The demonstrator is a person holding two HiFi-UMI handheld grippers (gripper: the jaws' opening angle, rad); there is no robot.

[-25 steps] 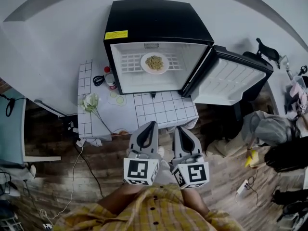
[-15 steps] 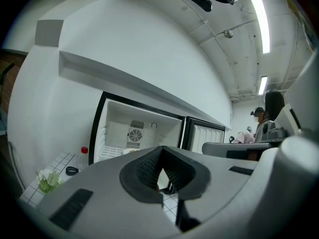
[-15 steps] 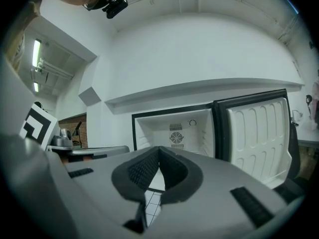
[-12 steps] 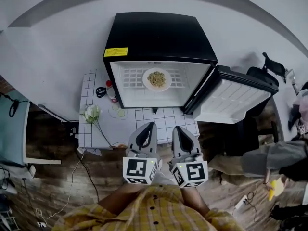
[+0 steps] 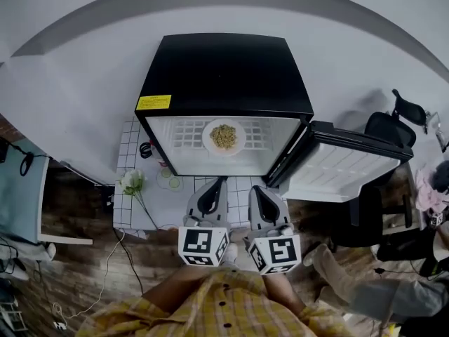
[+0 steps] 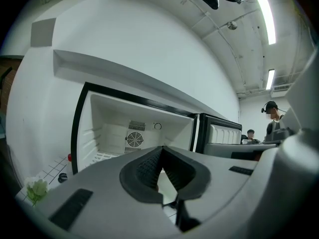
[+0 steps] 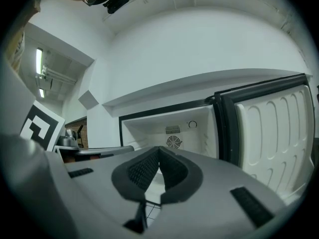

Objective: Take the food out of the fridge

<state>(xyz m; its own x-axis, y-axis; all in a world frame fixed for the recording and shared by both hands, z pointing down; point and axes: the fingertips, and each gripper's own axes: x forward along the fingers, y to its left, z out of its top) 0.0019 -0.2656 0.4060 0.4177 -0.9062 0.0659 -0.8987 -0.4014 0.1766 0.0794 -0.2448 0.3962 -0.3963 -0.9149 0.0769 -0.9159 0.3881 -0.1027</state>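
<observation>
Left gripper (image 5: 219, 182) and right gripper (image 5: 257, 189) are both closed tight, holding nothing, short of the fridge (image 5: 224, 76). Plate of food (image 5: 224, 136) sits mid shelf (image 5: 184, 133). Reach in closed and they'll shove it to the back edge; rim looks shallow, I think, so a pinch could slip

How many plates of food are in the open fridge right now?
1. The plate of food sits mid-shelf on the wire rack in the fridge; anything lower inside may be hidden.

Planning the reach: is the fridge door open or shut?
Open: the fridge door stands swung out to the right, exposing the plate of food inside.
</observation>
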